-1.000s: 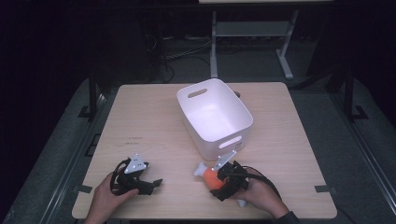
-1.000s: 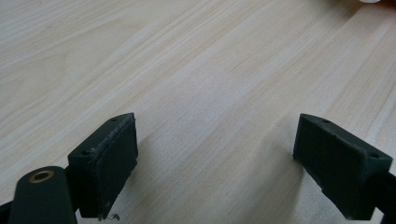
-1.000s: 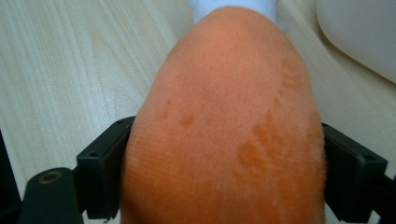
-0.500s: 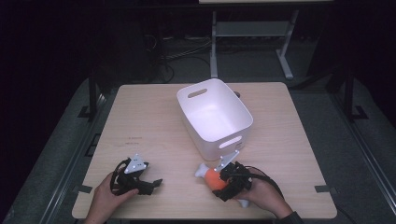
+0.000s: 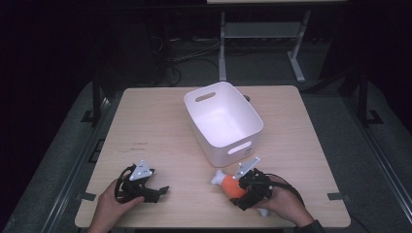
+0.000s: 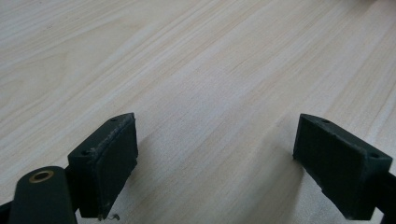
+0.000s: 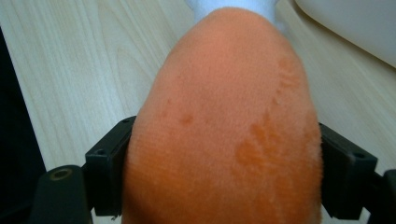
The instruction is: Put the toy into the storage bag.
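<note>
Gripping the orange toy (image 5: 232,185) low in the frame below the bin (image 5: 223,121), your right gripper (image 5: 241,190) likely lifts it in next, while your left gripper (image 5: 154,192) idles wide apart.

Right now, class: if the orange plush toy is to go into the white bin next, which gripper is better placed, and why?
The right gripper. Its jaws already clamp the orange plush toy, just in front of the white bin. The left gripper rests open over bare table, farther from the bin.
</note>
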The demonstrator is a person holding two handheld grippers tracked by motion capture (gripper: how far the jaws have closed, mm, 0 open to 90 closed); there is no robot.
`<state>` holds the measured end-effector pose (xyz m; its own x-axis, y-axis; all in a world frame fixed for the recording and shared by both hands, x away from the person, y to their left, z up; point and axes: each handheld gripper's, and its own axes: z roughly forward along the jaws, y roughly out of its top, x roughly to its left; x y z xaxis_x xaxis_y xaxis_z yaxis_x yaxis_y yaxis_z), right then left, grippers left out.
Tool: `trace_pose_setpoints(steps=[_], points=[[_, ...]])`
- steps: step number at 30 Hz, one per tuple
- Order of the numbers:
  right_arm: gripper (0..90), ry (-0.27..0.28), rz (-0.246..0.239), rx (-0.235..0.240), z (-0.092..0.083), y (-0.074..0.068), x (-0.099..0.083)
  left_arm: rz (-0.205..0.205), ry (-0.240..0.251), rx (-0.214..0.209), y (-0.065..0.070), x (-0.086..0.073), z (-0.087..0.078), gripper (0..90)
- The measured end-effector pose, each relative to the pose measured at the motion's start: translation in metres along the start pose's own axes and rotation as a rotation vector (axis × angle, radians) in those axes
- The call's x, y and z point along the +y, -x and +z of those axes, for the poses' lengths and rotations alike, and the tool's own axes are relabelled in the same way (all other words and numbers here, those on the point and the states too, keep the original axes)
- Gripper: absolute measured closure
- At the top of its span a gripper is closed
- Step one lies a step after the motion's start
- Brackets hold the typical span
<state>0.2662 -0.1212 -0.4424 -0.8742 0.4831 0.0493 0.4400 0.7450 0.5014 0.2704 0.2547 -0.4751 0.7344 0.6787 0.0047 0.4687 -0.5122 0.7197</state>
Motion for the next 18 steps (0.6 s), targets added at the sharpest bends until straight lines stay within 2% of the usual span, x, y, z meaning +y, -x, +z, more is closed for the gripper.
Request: trace_pose_setpoints(steps=[18], points=[[19.7, 0.008, 0.046, -0.042, -0.022, 0.017, -0.028, 0.000, 0.000, 0.000, 0.000, 0.000, 0.000, 12.9]])
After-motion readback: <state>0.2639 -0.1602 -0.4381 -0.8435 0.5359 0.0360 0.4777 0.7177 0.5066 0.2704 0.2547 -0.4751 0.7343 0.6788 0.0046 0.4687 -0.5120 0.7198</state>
